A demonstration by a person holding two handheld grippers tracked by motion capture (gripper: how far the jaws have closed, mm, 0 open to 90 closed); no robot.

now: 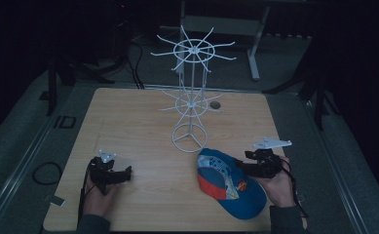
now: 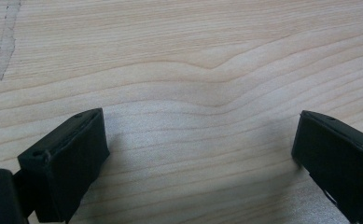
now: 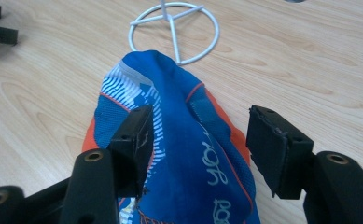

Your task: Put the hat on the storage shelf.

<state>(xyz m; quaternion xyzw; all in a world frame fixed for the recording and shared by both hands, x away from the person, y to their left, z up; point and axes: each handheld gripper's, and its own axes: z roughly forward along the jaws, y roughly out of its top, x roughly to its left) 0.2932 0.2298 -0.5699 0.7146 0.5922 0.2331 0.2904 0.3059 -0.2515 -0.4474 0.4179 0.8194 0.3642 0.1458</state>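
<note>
Cap (image 3: 188,154) lies on bench (image 1: 128,126) beside rack (image 1: 192,97) base. Right gripper (image 3: 200,140) spread wide astride its crown; left gripper (image 2: 200,154) spread, empty. Risk: soft fabric slipping from a shallow pinch.

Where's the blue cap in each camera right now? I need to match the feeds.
High view: the blue cap lies at lower right, near the table's front edge, beside the right claw.
Left gripper view: bare wood table between open jaws.
Right gripper view: cap fills centre, between the open jaws.
Shared landmark: white rack's ring base, just beyond the cap.
</note>
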